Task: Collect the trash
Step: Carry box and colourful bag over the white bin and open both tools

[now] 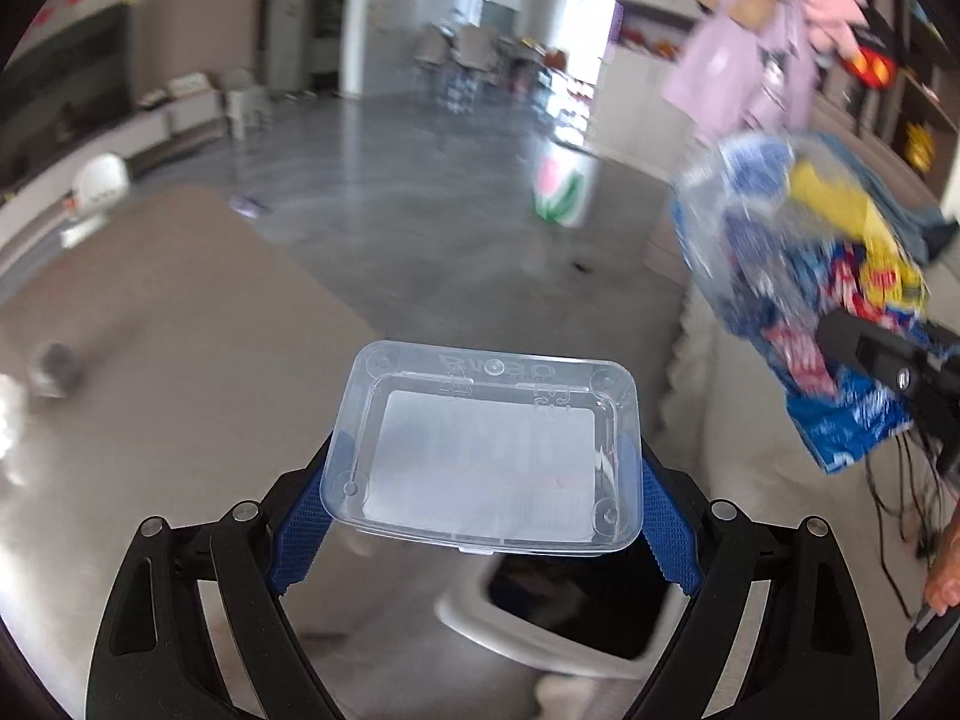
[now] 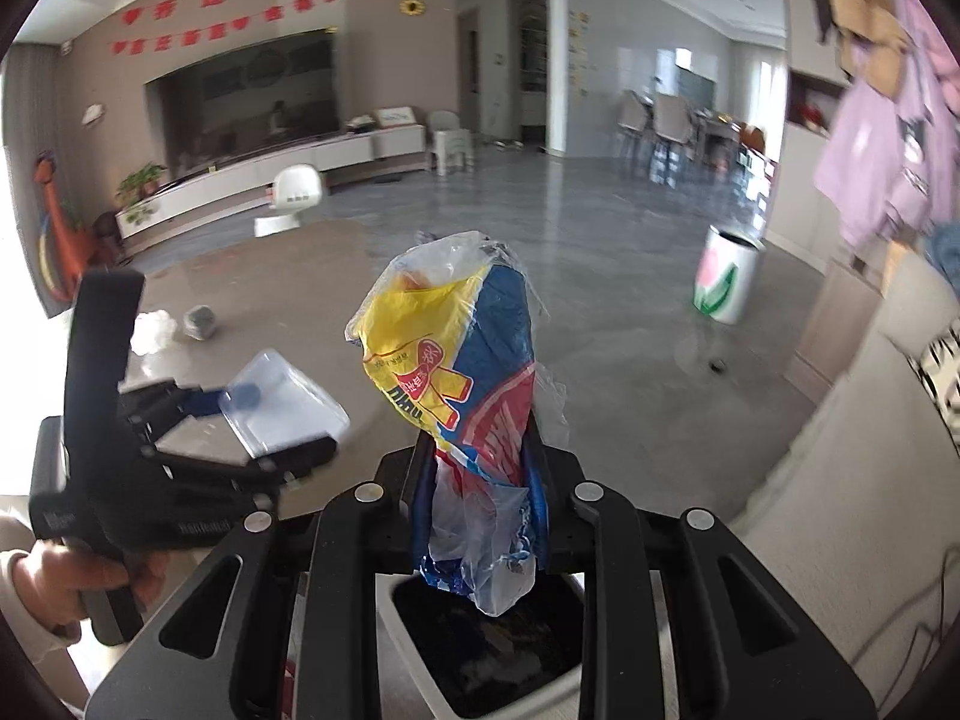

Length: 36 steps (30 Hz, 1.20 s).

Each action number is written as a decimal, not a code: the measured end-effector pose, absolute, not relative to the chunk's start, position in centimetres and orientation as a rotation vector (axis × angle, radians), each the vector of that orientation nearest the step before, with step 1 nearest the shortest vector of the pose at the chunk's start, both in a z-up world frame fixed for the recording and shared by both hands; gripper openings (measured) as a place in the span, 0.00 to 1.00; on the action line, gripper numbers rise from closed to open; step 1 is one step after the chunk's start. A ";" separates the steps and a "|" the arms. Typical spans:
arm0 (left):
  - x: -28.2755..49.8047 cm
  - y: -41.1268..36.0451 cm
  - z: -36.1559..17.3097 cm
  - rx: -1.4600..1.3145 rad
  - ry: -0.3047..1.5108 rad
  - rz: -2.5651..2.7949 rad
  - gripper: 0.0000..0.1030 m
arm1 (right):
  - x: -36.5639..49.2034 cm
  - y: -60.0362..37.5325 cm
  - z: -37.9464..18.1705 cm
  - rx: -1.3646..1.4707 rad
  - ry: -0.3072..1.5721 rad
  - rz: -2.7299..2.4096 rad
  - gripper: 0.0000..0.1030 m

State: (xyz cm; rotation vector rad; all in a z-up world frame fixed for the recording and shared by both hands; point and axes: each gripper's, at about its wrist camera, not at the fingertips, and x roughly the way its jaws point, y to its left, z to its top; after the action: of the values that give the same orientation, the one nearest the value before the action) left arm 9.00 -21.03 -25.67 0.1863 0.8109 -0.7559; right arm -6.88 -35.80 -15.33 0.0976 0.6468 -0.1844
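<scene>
My left gripper (image 1: 486, 480) is shut on a clear plastic tray (image 1: 486, 450), held flat between its blue pads above a white trash bin (image 1: 480, 618) with a dark inside. The tray also shows in the right wrist view (image 2: 276, 402). My right gripper (image 2: 480, 474) is shut on a crumpled blue, yellow and red plastic wrapper (image 2: 456, 372), held upright over the same bin (image 2: 420, 654). The wrapper shows blurred at the right of the left wrist view (image 1: 804, 276).
A beige table (image 1: 150, 330) lies to the left with a grey crumpled lump (image 2: 200, 322) and white crumpled paper (image 2: 153, 327) on it. A tulip-printed bin (image 2: 723, 282) stands on the grey floor. Clothes (image 2: 882, 180) hang at the right. A white fan (image 2: 297, 192) stands beyond the table.
</scene>
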 end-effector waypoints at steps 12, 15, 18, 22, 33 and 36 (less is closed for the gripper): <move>6.3 -29.5 -33.9 0.460 1.118 -0.827 0.96 | -10.0 -39.8 -18.3 0.171 0.682 -0.270 0.28; 5.1 -30.0 -33.8 0.487 1.087 -0.846 0.96 | -10.2 -39.7 -18.7 0.177 0.691 -0.263 0.29; 4.6 -30.4 -33.4 0.500 1.048 -0.851 0.96 | -10.1 -39.7 -18.8 0.173 0.692 -0.261 0.29; 5.1 -29.8 -31.9 0.468 1.010 -0.821 0.96 | -10.0 -39.9 -19.2 0.169 0.703 -0.259 0.29; 7.6 -22.3 -28.1 0.314 0.962 -0.703 0.96 | -7.9 -38.4 -24.3 0.172 0.883 -0.238 0.36; 7.8 -21.4 -27.6 0.280 0.955 -0.696 0.95 | -7.1 -37.8 -25.5 0.146 0.943 -0.220 0.91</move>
State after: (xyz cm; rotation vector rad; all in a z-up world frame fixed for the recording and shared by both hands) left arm 7.79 -21.37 -27.61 0.2797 0.9546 -0.6965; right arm -7.09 -37.80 -25.54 0.1462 0.9432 -0.2202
